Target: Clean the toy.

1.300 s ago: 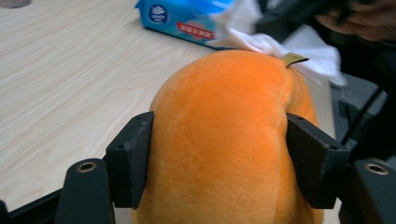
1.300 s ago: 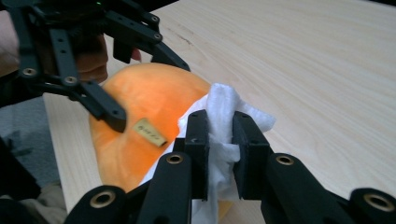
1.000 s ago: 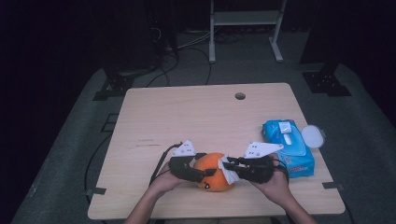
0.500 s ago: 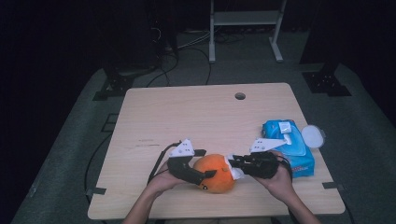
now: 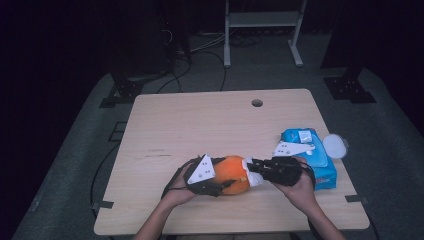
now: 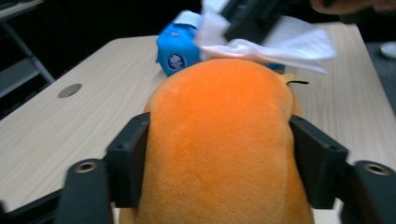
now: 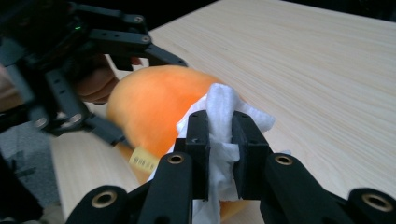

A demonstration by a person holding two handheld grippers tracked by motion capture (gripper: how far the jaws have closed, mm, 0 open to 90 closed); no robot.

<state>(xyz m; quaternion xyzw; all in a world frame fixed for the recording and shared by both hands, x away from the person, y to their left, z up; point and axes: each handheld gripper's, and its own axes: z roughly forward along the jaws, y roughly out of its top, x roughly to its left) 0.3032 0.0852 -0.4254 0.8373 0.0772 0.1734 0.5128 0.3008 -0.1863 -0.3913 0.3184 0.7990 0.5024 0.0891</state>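
left tool (image 5: 227, 181): jaws just closing, clamped | right tool (image 5: 251, 167): jaws pinched, facing left tool

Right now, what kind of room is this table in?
Probably a lab or recording studio: a lone wooden table on grey floor mat, dark surroundings, cables trailing behind, and a metal stand at the back.

Dim room, lit tabletop, soft blur

bare tabletop (image 5: 200, 125) behind, wipes pack (image 5: 311, 156) and lid (image 5: 335, 146) crowding right
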